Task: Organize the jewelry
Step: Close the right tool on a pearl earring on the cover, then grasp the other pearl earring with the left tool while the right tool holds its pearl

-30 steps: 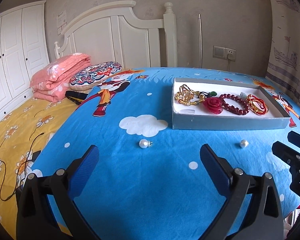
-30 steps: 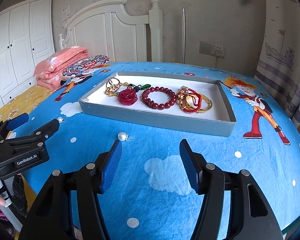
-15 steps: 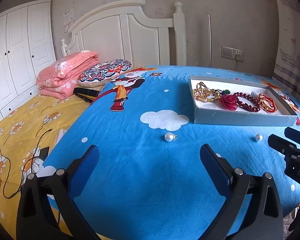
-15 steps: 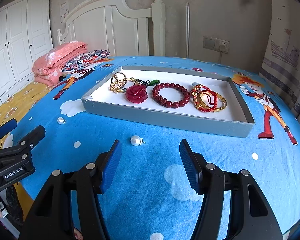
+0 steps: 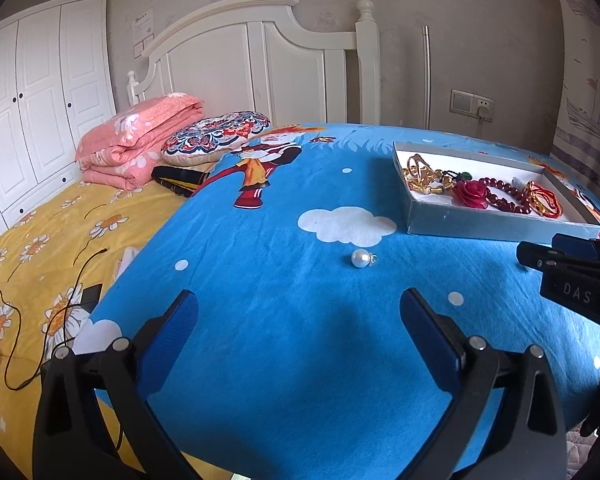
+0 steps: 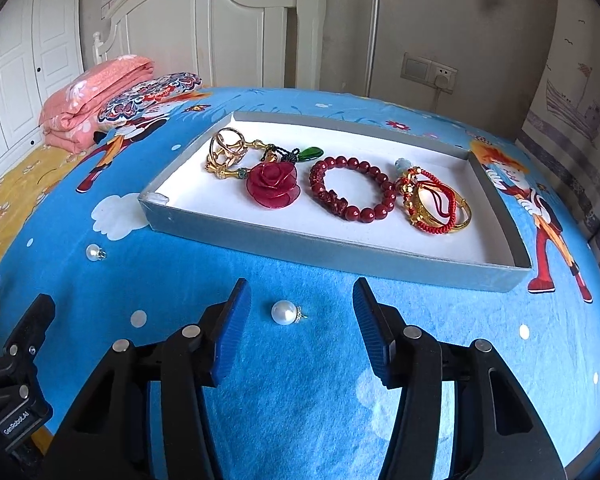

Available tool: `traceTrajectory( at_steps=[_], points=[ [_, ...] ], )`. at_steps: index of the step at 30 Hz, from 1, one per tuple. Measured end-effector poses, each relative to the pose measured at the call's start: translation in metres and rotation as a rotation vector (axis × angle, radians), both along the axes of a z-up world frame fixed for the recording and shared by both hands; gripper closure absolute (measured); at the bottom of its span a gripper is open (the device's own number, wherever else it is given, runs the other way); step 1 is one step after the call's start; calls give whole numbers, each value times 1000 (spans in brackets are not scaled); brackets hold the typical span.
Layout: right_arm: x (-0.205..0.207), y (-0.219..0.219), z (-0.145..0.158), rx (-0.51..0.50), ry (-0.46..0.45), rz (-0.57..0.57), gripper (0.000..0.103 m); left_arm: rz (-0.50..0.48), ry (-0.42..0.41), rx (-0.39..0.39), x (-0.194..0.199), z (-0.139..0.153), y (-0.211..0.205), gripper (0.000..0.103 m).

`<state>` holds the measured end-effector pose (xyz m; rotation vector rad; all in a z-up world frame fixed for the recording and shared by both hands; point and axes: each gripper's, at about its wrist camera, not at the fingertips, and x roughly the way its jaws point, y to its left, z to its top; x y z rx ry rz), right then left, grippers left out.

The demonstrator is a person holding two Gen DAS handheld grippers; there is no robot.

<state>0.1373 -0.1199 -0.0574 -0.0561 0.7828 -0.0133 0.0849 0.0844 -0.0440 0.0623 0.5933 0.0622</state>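
Note:
A grey box tray (image 6: pixel 340 246) (image 5: pixel 480 226) on the blue bedspread holds a gold chain piece (image 6: pixel 226 152), a red rose (image 6: pixel 272 186), a red bead bracelet (image 6: pixel 352 190) and gold and red bangles (image 6: pixel 436 208). One pearl earring (image 6: pixel 284 313) lies on the cloth between the tips of my open right gripper (image 6: pixel 300 312). A second pearl earring (image 5: pixel 361 258) (image 6: pixel 94 253) lies ahead of my open, empty left gripper (image 5: pixel 300 320). The right gripper also shows at the right edge of the left wrist view (image 5: pixel 572 276).
A folded pink quilt (image 5: pixel 140 136) and a patterned pillow (image 5: pixel 216 136) lie by the white headboard (image 5: pixel 260 64). A black cable (image 5: pixel 40 320) runs over the yellow sheet at left. The bed's near edge is just under both grippers.
The right gripper has moved forward and down so the near pearl now sits between its fingertips. The left gripper has swung left and pulled back, with its pearl farther right.

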Motion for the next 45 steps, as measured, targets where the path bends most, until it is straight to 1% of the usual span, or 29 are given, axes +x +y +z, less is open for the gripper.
traceTrajectory(
  at_steps=[1,3,4,5,7,8,13,17,20,23,25,29,30,32,33,38,41,43,44,45],
  points=[
    [1,0,-1,-3,8,1,59,0,0,0,0,0,0,5],
    [2,0,-5,-8,26,2,69,1,2,-2,0,-1,1,5],
    [2,-1,-6,-8,37,5,72,2,3,-3,0,-2,2,5],
    [1,-1,-7,-3,35,13,75,3,4,-3,0,-3,2,5],
    [-3,-2,-8,-5,31,30,79,5,6,-5,0,-4,3,5],
    [-5,-2,-8,-5,26,38,84,6,6,-6,0,-4,3,5],
    [-21,-14,-10,31,5,56,84,2,7,-12,0,-2,2,5],
    [-32,-25,-10,59,-10,56,84,-21,18,-29,4,0,-2,5],
    [-36,-29,-10,76,-16,58,84,-51,26,-35,14,4,-8,5],
    [-38,-28,-10,91,-19,72,84,-48,53,-28,31,5,-13,5],
    [-40,-27,-10,91,-23,78,84,-46,68,-33,43,6,-14,9],
    [-40,-28,-10,103,-25,85,84,-59,119,-16,64,3,-18,25],
    [-41,-29,-11,105,-26,86,84,-69,146,-20,69,1,-19,30],
    [-42,-29,-11,109,-27,87,84,-82,185,-21,76,-3,-19,38],
    [-42,-29,-11,110,-28,88,84,-85,198,-19,78,-5,-20,40],
    [-43,-27,-10,113,-30,96,84,-102,227,8,84,-7,-24,41],
    [-43,-28,-11,116,-30,96,84,-110,240,16,88,-7,-27,47],
    [-44,-29,-10,119,-31,93,84,-121,243,7,90,-7,-27,57],
    [-44,-30,-10,119,-31,92,84,-130,242,0,90,-7,-27,68],
    [-44,-30,-10,120,-32,92,84,-139,239,-2,89,-7,-28,81]
  ],
)
